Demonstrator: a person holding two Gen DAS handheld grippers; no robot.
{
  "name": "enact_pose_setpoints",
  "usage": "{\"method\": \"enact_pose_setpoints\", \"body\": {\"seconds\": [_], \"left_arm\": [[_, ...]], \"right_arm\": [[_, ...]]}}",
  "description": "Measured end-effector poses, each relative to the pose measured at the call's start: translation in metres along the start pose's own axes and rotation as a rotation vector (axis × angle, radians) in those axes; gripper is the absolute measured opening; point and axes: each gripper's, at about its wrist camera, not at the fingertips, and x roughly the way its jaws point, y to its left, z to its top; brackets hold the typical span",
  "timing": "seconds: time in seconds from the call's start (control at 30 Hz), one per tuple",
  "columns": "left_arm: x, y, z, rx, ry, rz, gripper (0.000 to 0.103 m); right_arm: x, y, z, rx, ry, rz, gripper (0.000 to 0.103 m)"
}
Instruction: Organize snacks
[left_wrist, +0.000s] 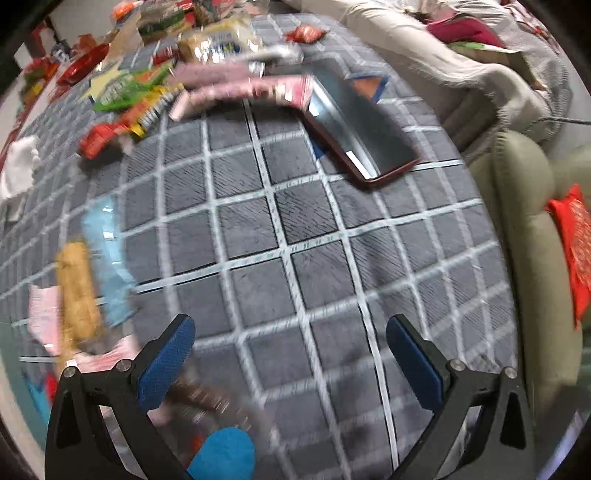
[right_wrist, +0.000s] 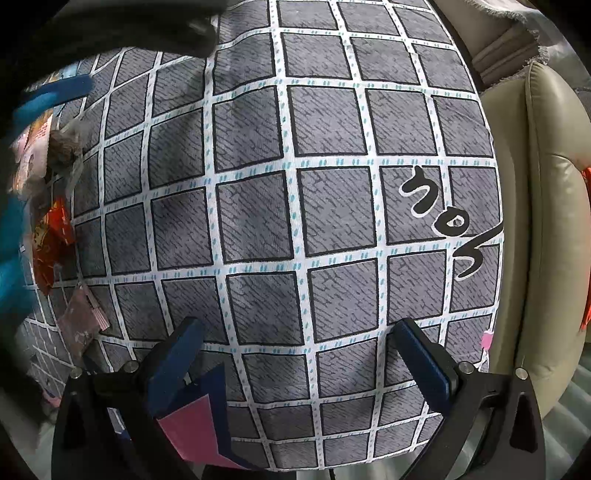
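Note:
Snack packets lie on a grey checked cloth (left_wrist: 280, 229). In the left wrist view a pile of red, green, yellow and pink packets (left_wrist: 147, 92) lies at the far left, with pink packets (left_wrist: 243, 88) beside a dark red-edged tray (left_wrist: 354, 129). A blue packet (left_wrist: 107, 258) and a tan snack bar (left_wrist: 77, 295) lie near left. My left gripper (left_wrist: 291, 362) is open and empty above the cloth. My right gripper (right_wrist: 295, 365) is open and empty above bare cloth (right_wrist: 295, 206). A red packet (right_wrist: 51, 240) and a pink packet (right_wrist: 81, 321) lie at its left.
A beige sofa (left_wrist: 532, 229) with a red cushion (left_wrist: 576, 258) runs along the right. It also shows in the right wrist view (right_wrist: 546, 221). A blanket (left_wrist: 443, 59) lies at the far right. A pink and navy box corner (right_wrist: 199, 424) sits under my right gripper's left finger.

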Motion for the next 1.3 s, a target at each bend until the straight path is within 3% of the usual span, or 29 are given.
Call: {"method": "enact_pose_setpoints", "body": {"seconds": [0.13, 0.17, 0.3, 0.33, 0.53, 0.67, 0.93, 1.3], "left_arm": [[-0.073, 0.023, -0.011, 0.084, 0.004, 0.007, 0.103], [-0.081, 0.025, -0.024, 0.1, -0.055, 0.01, 0.103], [-0.133, 0.058, -0.054, 0.145, -0.035, 0.051, 0.103], [-0.144, 0.07, -0.062, 0.155, -0.029, 0.07, 0.103], [-0.201, 0.134, -0.099, 0.119, -0.014, 0.262, 0.103], [-0.235, 0.157, -0.112, 0.047, -0.018, 0.345, 0.103], [-0.276, 0.179, -0.128, -0.034, -0.079, 0.453, 0.103], [-0.294, 0.182, -0.132, -0.056, -0.114, 0.486, 0.103]], "right_arm": [[0.001, 0.003, 0.008, 0.006, -0.016, 0.041, 0.103], [0.002, 0.003, 0.007, 0.005, -0.013, 0.04, 0.103], [-0.003, -0.002, 0.01, 0.087, 0.063, 0.074, 0.103], [-0.022, -0.001, 0.01, 0.111, 0.023, 0.144, 0.103], [-0.121, 0.042, -0.001, 0.049, -0.176, 0.292, 0.103], [-0.167, 0.077, -0.006, -0.012, -0.262, 0.339, 0.103], [-0.204, 0.144, -0.022, -0.132, -0.328, 0.384, 0.103], [-0.221, 0.165, -0.025, -0.193, -0.356, 0.392, 0.103]]}}
